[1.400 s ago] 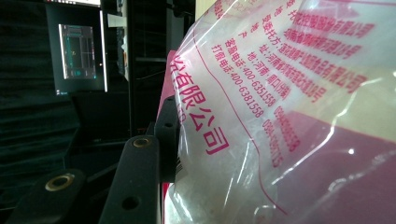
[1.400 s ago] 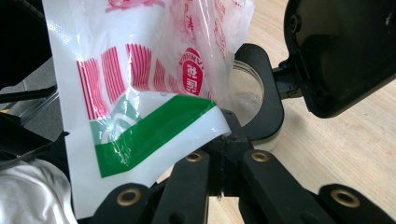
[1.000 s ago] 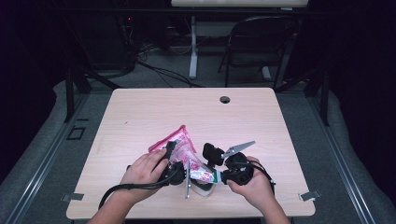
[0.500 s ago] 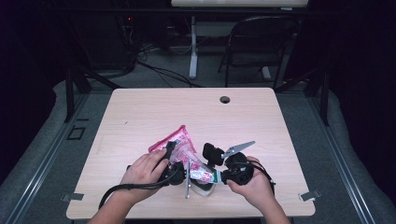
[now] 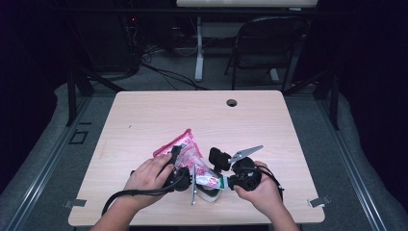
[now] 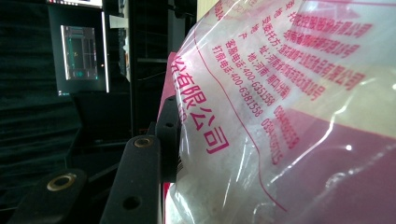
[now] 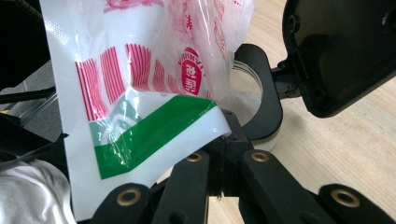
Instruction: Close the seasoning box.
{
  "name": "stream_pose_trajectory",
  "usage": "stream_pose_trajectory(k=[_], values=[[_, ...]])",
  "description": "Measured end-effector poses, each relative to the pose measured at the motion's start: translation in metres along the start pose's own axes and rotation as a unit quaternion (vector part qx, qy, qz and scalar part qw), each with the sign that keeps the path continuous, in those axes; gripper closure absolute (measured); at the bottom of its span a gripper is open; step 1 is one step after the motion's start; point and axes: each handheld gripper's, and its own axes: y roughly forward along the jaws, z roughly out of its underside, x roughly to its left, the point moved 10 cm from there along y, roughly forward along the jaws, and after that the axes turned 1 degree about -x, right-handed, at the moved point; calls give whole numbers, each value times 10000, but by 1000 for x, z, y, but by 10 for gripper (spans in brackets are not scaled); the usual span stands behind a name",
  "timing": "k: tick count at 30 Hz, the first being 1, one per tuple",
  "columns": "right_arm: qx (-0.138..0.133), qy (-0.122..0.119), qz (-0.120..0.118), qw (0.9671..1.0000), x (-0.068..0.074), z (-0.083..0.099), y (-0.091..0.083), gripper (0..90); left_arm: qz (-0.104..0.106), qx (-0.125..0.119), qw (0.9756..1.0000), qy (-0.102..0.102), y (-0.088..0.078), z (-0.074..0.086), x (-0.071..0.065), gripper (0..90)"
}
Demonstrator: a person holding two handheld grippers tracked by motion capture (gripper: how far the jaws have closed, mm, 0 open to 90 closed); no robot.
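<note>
Here, label by label, with places given from the bag:

Bag: a clear plastic bag (image 5: 185, 151) printed in pink and red characters, with a white and green corner (image 7: 140, 135); it lies near the front edge of the table, held between the two hands.
Bag close up: crinkled, see-through film with pale contents behind the red print (image 6: 280, 93).
Left gripper: the left gripper (image 5: 175, 171) sits at the bag's left side; one black jaw presses against the film, but whether the pair clamps it I cannot tell.
Right gripper: the right gripper (image 7: 224, 135) is at the bag's right end, jaws closed tight on the white and green corner.
Container: a round clear container (image 7: 254, 100) with a dark rim stands on the wood just behind the bag's held corner.
Table: light wood table (image 5: 144, 115), bare beyond the bag, with a small round hole (image 5: 232, 102) near its far edge.
Room: dark; a folding chair (image 5: 269, 43) and floor cables (image 5: 159, 72) lie well beyond the bag.
</note>
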Motion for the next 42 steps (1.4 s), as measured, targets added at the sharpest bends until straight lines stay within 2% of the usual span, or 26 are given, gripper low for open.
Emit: stream_pose_trajectory(k=[42], values=[[16,59,-5,10000,-4,2,0,900,-77,-15,9999,117,-6,-6,5,643]])
